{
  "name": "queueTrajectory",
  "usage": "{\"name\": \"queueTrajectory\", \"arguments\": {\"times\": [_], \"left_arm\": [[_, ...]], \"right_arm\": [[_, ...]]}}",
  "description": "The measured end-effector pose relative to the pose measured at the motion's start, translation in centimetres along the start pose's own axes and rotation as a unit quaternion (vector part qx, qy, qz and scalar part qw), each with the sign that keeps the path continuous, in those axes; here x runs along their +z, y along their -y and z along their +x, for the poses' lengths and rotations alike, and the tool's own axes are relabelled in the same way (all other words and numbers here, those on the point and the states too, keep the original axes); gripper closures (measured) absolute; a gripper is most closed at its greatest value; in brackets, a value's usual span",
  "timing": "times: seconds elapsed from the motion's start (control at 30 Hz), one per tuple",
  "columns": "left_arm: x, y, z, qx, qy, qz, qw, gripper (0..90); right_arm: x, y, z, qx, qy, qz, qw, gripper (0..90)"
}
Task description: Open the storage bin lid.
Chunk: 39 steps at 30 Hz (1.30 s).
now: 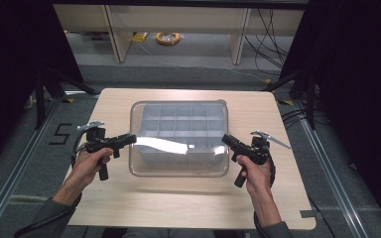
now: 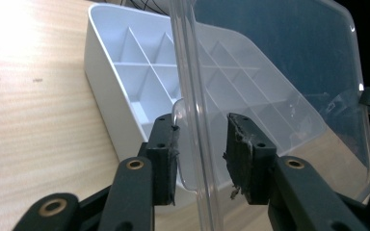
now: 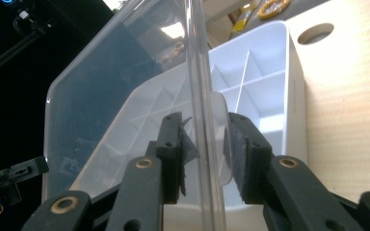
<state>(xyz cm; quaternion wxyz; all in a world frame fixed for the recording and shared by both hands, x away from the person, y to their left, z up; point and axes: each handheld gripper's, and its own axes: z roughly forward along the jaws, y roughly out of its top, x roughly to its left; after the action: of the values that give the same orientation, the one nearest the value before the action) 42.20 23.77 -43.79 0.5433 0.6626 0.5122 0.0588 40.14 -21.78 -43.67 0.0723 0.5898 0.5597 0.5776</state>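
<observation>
The clear, rounded-corner plastic lid is hard to trace from above: being see-through, it shows mostly as a faint outline and a bright glare streak over the white plastic divided organiser box. In both tool views the lid's far corners run out of frame, and the box's nearer compartments are seen blurred through it. The compartments cannot be counted surely; the high view suggests a grid about four across and three or four deep.

There is one lid, one box, two tools and one pale wooden counter.

The left tool is held pistol-fashion in the person's left hand, its jaws pointing inward at the lid's left edge; the right tool mirrors it in the right hand. Both forearms come in from the bottom, angled slightly outward. Each tool has its jaws closed in on the lid's rim, gripping it from opposite sides. The lid sits just over the box in the counter's middle, its near edge overhanging the box's front.
</observation>
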Motion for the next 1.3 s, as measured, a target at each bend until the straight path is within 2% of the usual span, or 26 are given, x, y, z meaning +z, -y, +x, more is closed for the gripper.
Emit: {"name": "queueTrajectory", "arguments": {"times": [0.03, 0.07, 0.13, 0.23, 0.27, 0.3, 0.33, 0.37, 0.4, 0.43, 0.5, 0.63, 0.67, 0.77, 0.8, 0.9, 0.93, 1.0, 1.07, 1.17, 1.27, 1.3], "left_arm": [[0.0, 0.0, 0.0, 0.0, 0.0, 0.0, 1.0, 63.4], [-0.1, 0.2, 0.0, -0.001, 0.002, 0.003, 1.0, 63.4], [-0.3, 0.3, 0.0, 0.0, 0.004, 0.001, 1.0, 63.5], [-0.5, 0.4, -0.3, 0.004, 0.0, 0.001, 1.0, 63.3], [-0.8, 0.6, -0.5, 0.009, 0.001, 0.002, 1.0, 63.3], [-0.8, 0.6, -0.5, 0.009, 0.001, 0.002, 1.0, 63.5], [-1.1, 1.0, -0.6, 0.003, 0.002, 0.003, 1.0, 63.7], [-1.2, 1.3, -0.7, 0.001, 0.005, 0.004, 1.0, 63.8], [-1.3, 1.6, -0.8, 0.001, 0.005, 0.005, 1.0, 63.7], [-1.4, 1.9, -0.9, 0.003, 0.006, 0.006, 1.0, 63.7], [-1.5, 2.1, -0.9, 0.001, 0.011, 0.009, 0.9999, 64.0], [-1.8, 3.1, -1.2, 0.003, 0.014, 0.015, 0.9998, 64.0], [-2.1, 3.6, -1.3, 0.004, 0.013, 0.017, 0.9998, 64.0], [-2.2, 4.3, -1.4, -0.001, 0.016, 0.015, 0.9998, 64.2], [-2.4, 5.0, -1.4, 0.002, 0.02, 0.021, 0.9996, 64.0], [-2.6, 5.6, -1.5, -0.003, 0.02, 0.024, 0.9995, 64.1], [-2.7, 6.2, -1.5, -0.005, 0.015, 0.032, 0.9994, 64.0], [-2.8, 6.9, -1.5, -0.004, 0.018, 0.036, 0.9992, 64.0], [-2.9, 7.2, -1.4, -0.003, 0.014, 0.037, 0.9992, 64.0], [-3.1, 7.6, -1.4, -0.006, 0.01, 0.039, 0.9992, 63.9], [-3.6, 7.9, -1.5, -0.004, 0.011, 0.041, 0.9991, 64.1], [-3.7, 8.0, -1.5, -0.001, 0.01, 0.038, 0.9992, 63.9]], "right_arm": [[0.0, 0.0, 0.0, 0.0, 0.0, 0.0, 1.0, 68.8], [-0.2, 0.3, 0.2, 0.018, -0.002, 0.006, 0.9998, 68.9], [-0.4, 0.5, 0.0, 0.01, -0.007, 0.003, 0.9999, 68.9], [-0.6, 0.8, 0.0, -0.004, 0.001, 0.005, 1.0, 68.3], [-0.8, 1.0, 0.2, 0.009, -0.003, 0.009, 0.9999, 68.2], [-0.8, 1.0, 0.2, 0.009, -0.003, 0.009, 0.9999, 68.2], [-1.1, 1.3, 0.2, 0.02, -0.005, 0.013, 0.9997, 68.2], [-1.1, 1.4, 0.0, 0.001, -0.001, 0.01, 1.0, 68.2], [-1.2, 1.6, -0.1, 0.007, -0.006, 0.01, 0.9999, 68.1], [-1.3, 1.7, 0.0, 0.002, 0.003, 0.012, 0.9999, 68.0], [-1.5, 1.9, 0.0, 0.008, 0.005, 0.016, 0.9998, 68.0], [-2.0, 2.7, -0.4, 0.013, -0.003, 0.016, 0.9998, 67.7], [-2.4, 3.1, -0.4, 0.01, 0.007, 0.022, 0.9997, 67.6], [-2.6, 3.5, -0.6, 0.006, 0.002, 0.022, 0.9997, 67.6], [-2.9, 4.0, -0.5, 0.011, 0.003, 0.023, 0.9997, 67.4], [-3.3, 4.4, -0.5, 0.008, 0.009, 0.027, 0.9996, 67.4], [-3.5, 4.9, -0.6, 0.007, 0.006, 0.03, 0.9995, 67.4], [-3.7, 5.3, -0.7, 0.008, 0.008, 0.032, 0.9994, 67.4], [-3.9, 5.7, -0.7, 0.015, -0.001, 0.037, 0.9992, 67.4], [-4.3, 6.0, -0.6, 0.006, 0.007, 0.043, 0.999, 67.4], [-4.4, 6.8, -0.4, 0.009, 0.005, 0.053, 0.9986, 67.1], [-4.4, 7.0, -0.5, 0.013, -0.002, 0.052, 0.9986, 66.6]]}}
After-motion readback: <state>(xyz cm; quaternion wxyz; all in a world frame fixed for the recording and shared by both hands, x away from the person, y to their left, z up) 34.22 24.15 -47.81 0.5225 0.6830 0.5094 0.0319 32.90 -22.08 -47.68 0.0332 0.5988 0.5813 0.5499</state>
